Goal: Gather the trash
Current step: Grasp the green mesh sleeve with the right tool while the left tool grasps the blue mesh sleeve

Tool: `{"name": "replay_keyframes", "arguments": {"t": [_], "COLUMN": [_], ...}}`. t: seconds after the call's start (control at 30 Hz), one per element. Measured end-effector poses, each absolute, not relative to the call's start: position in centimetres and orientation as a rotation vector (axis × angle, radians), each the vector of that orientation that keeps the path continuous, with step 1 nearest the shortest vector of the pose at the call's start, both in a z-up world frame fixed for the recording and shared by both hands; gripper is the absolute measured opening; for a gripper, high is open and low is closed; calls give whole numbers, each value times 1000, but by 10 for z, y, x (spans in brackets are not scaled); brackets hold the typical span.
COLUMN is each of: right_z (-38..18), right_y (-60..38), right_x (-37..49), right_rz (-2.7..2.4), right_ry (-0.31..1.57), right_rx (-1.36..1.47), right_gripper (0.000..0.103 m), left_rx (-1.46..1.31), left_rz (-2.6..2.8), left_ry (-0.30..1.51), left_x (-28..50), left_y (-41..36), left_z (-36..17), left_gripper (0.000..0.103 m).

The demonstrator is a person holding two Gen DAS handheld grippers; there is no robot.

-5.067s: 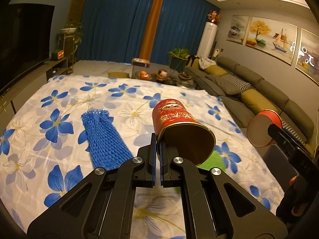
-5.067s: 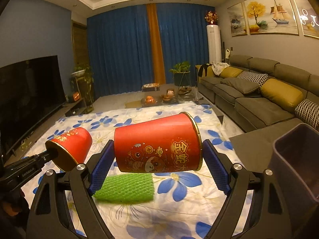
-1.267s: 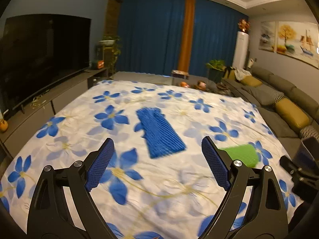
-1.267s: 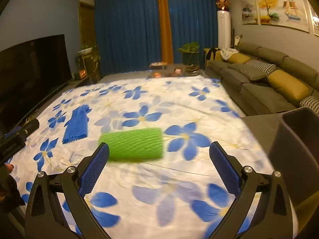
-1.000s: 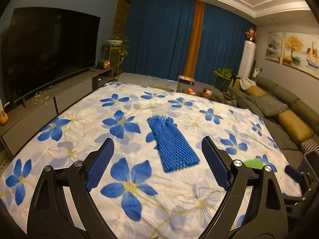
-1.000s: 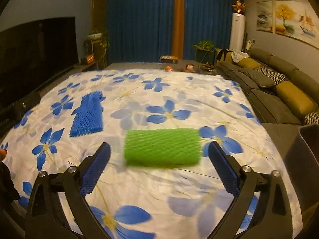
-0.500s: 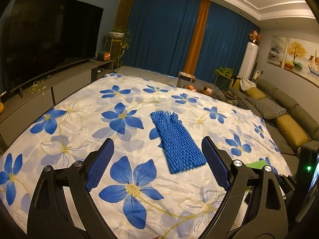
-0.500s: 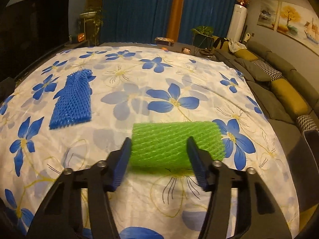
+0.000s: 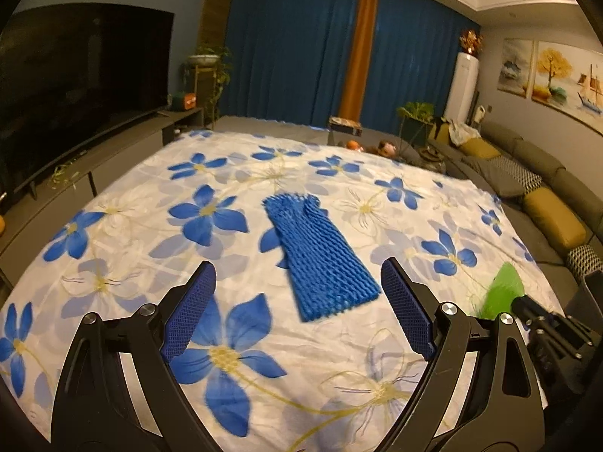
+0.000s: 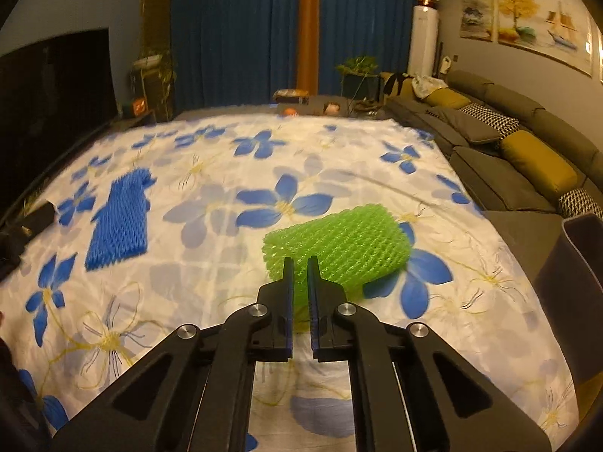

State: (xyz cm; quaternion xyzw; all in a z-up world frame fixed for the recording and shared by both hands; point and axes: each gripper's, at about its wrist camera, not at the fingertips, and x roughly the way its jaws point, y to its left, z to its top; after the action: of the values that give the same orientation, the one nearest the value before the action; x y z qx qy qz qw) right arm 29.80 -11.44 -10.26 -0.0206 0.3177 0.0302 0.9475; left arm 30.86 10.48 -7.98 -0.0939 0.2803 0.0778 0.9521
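A blue foam net sleeve [image 9: 319, 255] lies flat on the flowered sheet [image 9: 113, 226]. My left gripper [image 9: 297, 297] is open and empty, its jaws wide apart just in front of the sleeve's near end. My right gripper [image 10: 299, 263] is shut on the near edge of a green foam net sleeve [image 10: 339, 248], which looks lifted a little off the sheet [image 10: 226, 263]. The green sleeve [image 9: 505, 293] also shows at the right of the left wrist view, and the blue one [image 10: 118, 218] at the left of the right wrist view.
A dark bin [image 10: 576, 286] stands at the right edge of the sheet, also visible in the left wrist view [image 9: 591, 286]. A grey sofa [image 10: 520, 139] runs along the right. A TV [image 9: 75, 86] on a low console is on the left.
My right gripper has closed on the green sleeve and tipped it up. My left gripper has come closer to the blue sleeve and stays open.
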Motion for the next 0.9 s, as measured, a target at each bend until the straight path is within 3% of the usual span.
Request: {"name": "replay_keyframes", "arguments": {"t": [0.37, 0.63, 0.9], "right_z": [-86, -84, -84], "right_y": [-125, -126, -126], "right_x": [283, 280, 280], "right_rz": [76, 90, 94], "right_ry": [531, 521, 525], "right_rx": [-21, 2, 7], "right_gripper": [7, 7, 7], "left_rx": [-153, -133, -141], "left_rz": [183, 172, 136], "left_ry": [698, 778, 869], "left_x": [356, 373, 386], "left_y": [92, 90, 89], "left_z": [-100, -111, -125], "left_gripper": [62, 52, 29]}}
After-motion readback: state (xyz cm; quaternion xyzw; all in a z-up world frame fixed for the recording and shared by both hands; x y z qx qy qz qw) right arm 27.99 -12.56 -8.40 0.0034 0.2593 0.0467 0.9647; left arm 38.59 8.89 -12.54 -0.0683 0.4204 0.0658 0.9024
